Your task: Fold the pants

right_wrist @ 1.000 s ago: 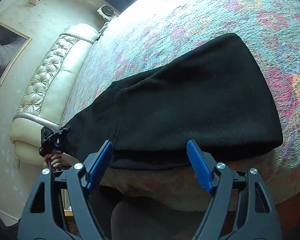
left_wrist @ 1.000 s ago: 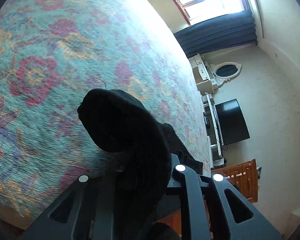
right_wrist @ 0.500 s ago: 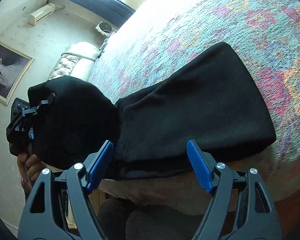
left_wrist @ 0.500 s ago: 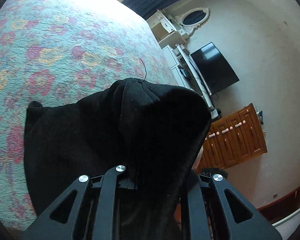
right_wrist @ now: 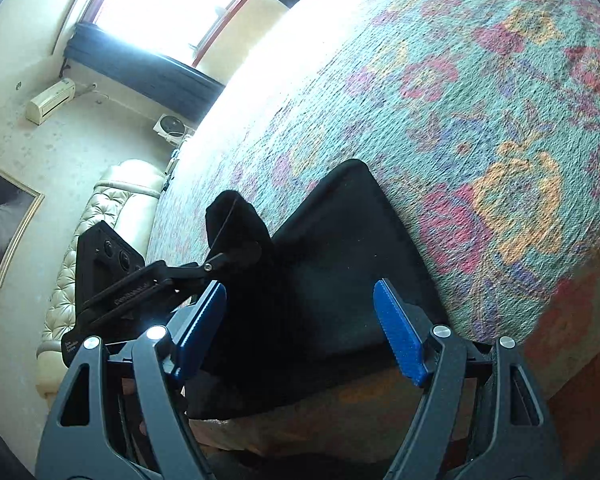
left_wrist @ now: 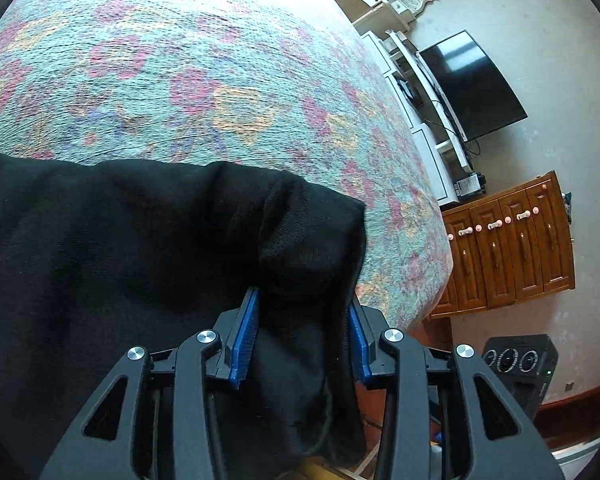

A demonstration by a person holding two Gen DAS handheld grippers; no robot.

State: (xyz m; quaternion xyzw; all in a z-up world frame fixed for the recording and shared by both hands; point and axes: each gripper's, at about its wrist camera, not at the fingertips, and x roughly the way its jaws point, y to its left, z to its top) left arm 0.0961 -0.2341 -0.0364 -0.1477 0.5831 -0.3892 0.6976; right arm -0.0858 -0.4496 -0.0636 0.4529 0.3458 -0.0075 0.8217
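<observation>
Black pants (left_wrist: 120, 240) lie folded at the near edge of a floral bedspread (left_wrist: 220, 80). My left gripper (left_wrist: 302, 320) has its blue pads parted, with a bunched fold of the pants lying between them. In the right wrist view the pants (right_wrist: 340, 264) lie flat near the bed's edge. My right gripper (right_wrist: 300, 312) is open and empty, just above the near edge of the pants. The left gripper's body (right_wrist: 140, 280) shows to its left, with cloth draped over its tip.
A television (left_wrist: 472, 88) and white shelves stand against the far wall. A wooden cabinet (left_wrist: 508, 248) and a black speaker (left_wrist: 520, 368) stand beside the bed. A cream tufted headboard (right_wrist: 96, 240) and a bright window (right_wrist: 172, 4) are on the other side.
My left gripper carried the pant end over onto the rest of the pants and its pads have parted. My right gripper stayed open and shifted a little.
</observation>
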